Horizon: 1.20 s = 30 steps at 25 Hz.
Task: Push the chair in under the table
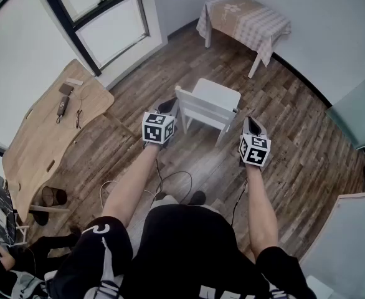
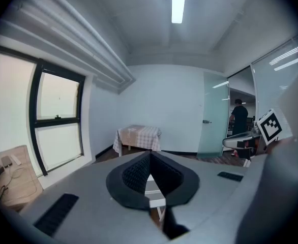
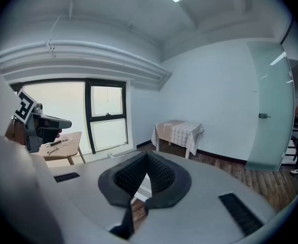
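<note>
Both pairs of jaws are pressed together on nothing, with the left gripper (image 1: 168,106) and the right gripper (image 1: 252,124) just beside either end of the white chair (image 1: 210,104), which stands between their tips, while the cloth-covered table (image 1: 245,17) stands well beyond them.

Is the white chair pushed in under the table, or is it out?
Out. The white chair stands upright, well apart from the cloth-covered table.

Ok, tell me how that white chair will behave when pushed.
The white chair looks rigid, so it should move as one piece. On the plank floor its slim legs will likely slide. Pushed high on the backrest, it might tip forward.
</note>
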Motion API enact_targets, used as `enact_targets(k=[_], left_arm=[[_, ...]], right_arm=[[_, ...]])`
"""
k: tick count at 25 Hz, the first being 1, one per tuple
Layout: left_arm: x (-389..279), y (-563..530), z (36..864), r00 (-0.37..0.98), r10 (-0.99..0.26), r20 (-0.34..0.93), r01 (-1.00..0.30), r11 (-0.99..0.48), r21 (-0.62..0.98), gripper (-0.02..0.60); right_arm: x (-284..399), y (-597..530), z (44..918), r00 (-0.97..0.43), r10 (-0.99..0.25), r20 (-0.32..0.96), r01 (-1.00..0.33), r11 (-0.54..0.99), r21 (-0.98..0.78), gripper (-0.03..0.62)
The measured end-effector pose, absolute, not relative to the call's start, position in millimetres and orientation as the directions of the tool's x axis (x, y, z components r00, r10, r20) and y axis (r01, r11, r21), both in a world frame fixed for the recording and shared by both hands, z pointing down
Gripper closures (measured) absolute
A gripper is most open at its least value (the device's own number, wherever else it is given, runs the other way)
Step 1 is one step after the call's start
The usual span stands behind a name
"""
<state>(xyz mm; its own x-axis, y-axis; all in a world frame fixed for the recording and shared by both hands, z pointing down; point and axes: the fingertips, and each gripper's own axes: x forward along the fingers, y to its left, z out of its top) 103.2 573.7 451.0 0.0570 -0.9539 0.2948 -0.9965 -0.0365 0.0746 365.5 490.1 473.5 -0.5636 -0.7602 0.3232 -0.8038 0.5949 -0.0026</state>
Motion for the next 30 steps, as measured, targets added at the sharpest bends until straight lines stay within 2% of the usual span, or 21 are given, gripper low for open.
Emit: enact_targets(k=[15,30], left_arm=[[91.1,546.7,481.0,0.065,-0.938,0.34,-0.993,-0.027,0.116,0.557],[47.2,465.5,553.1,0.175,-0.881,0.441,-0.984,-0.146,0.099,0.557]], right_arm=[[345.6,464.8,492.5,-0.569,-0.731,0.377,-0.791,0.612,-0.007,0.58],[281.2,397.6,533.4,-0.495,-0.747,0.443,-0.836,0.548,-0.01,0.58]])
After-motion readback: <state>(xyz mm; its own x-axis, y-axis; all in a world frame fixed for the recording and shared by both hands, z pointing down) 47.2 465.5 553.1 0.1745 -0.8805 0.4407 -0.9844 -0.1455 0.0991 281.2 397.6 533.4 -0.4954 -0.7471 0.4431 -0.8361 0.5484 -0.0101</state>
